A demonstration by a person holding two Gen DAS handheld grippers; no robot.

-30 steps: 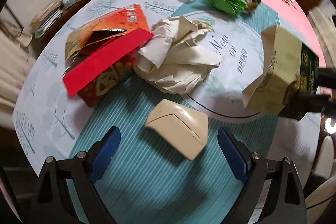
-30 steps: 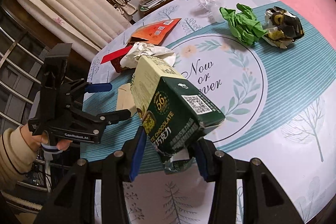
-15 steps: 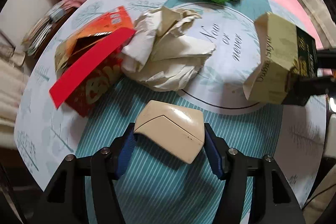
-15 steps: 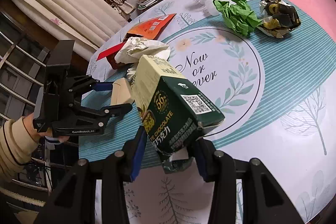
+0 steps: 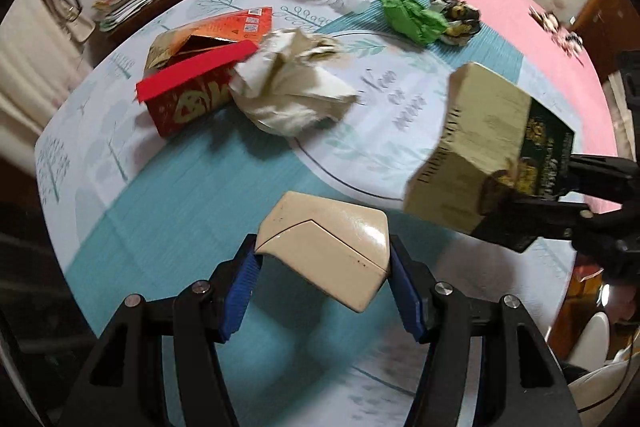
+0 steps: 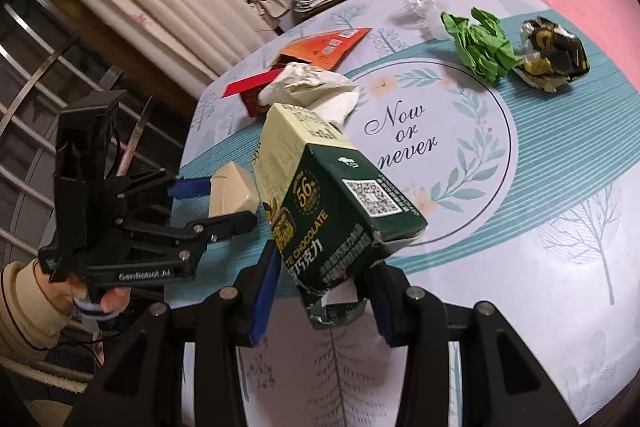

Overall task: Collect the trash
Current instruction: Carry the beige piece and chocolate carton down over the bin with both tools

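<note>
The left hand-held gripper (image 5: 322, 269) is clamped on a cream box (image 5: 324, 243) lifted above the table (image 5: 180, 195), while the right hand-held gripper (image 6: 324, 301) grips a chocolate carton (image 6: 332, 195) just beside it; crumpled paper (image 5: 292, 91) lies behind them.

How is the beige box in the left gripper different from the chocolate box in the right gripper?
The beige box is plain, glossy and unprinted; the chocolate box is dark green and cream with text and a QR code. The beige box looks smaller and intact; the chocolate box is longer, with a torn end. Both are gripped between blue pads, one by the left gripper, one by the right gripper.
</note>
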